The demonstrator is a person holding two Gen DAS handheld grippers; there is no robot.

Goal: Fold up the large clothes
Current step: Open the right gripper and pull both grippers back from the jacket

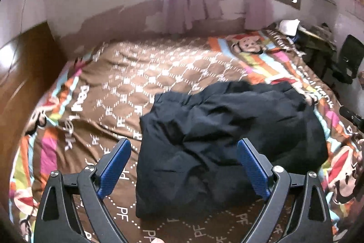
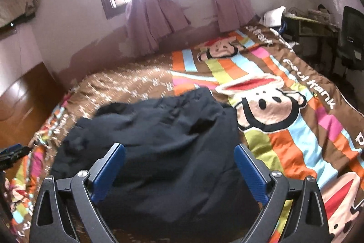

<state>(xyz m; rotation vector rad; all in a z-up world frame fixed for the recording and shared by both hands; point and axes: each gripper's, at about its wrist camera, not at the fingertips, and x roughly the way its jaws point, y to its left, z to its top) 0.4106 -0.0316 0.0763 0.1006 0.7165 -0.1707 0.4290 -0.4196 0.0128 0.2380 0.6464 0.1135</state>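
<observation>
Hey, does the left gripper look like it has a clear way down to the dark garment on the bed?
Probably yes. The left tongs are wide open above the near part of the dark garment, which lies crumpled on the patterned bedspread. Nothing sits between them, and the right tongs hover apart.

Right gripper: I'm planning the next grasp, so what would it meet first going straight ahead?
Probably the dark garment, bunched on the bedspread beyond the open right gripper; depth is unclear.

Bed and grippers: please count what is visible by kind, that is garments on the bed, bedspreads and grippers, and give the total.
Dark garment: 1, crumpled, not yet folded
Patterned bedspread: 1
Grippers: 2, left gripper, right gripper, both open and empty
Total: 4
</observation>
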